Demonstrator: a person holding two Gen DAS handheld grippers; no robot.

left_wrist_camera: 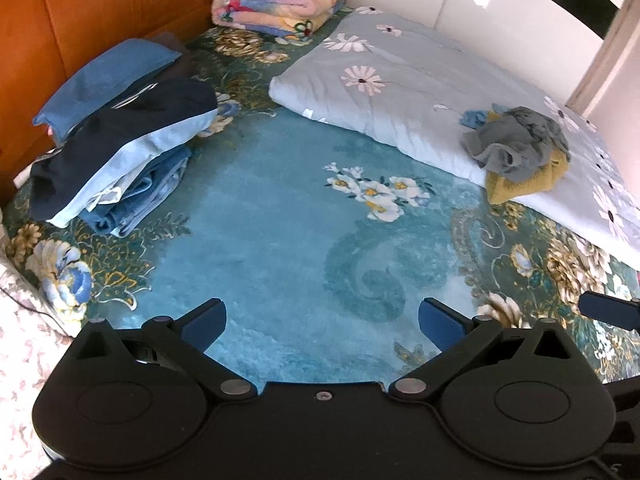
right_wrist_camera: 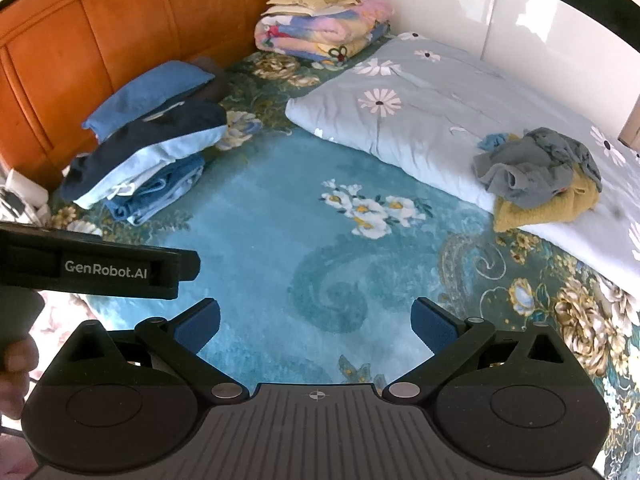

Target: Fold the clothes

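Both units hover above the bed [left_wrist_camera: 280, 216], which is covered with a teal floral blanket. Left hand-held gripper [left_wrist_camera: 322, 326]: blue-padded fingers spread wide, nothing between them. Right hand-held gripper [right_wrist_camera: 316, 322]: fingers likewise spread wide, nothing held. In the right wrist view the body of the left unit enters from the left edge, marked "GenRobot.AI", with part of the person's left hand [right_wrist_camera: 16, 364] on its handle.

Unfolded clothes: a crumpled pile lies on the grey daisy-print quilt [left_wrist_camera: 400, 92] at the right side of the bed, near the quilt's front edge. On top is a grey garment [left_wrist_camera: 516, 140]; under it a mustard-yellow garment [left_wrist_camera: 524, 182] reaches down to the quilt's edge; a small blue piece [left_wrist_camera: 474, 118] shows at the pile's far left.

Folded clothes: a stack [left_wrist_camera: 120, 160] sits at the left of the bed, near the orange wooden headboard [left_wrist_camera: 80, 12]. Navy and light-blue items on top, blue towel-like fabric beneath. A blue folded piece [left_wrist_camera: 108, 76] lies just behind it.

Far corner: a folded pastel blanket [left_wrist_camera: 280, 8] with a pale yellow cushion on it.

Both grippers are well apart from both piles.
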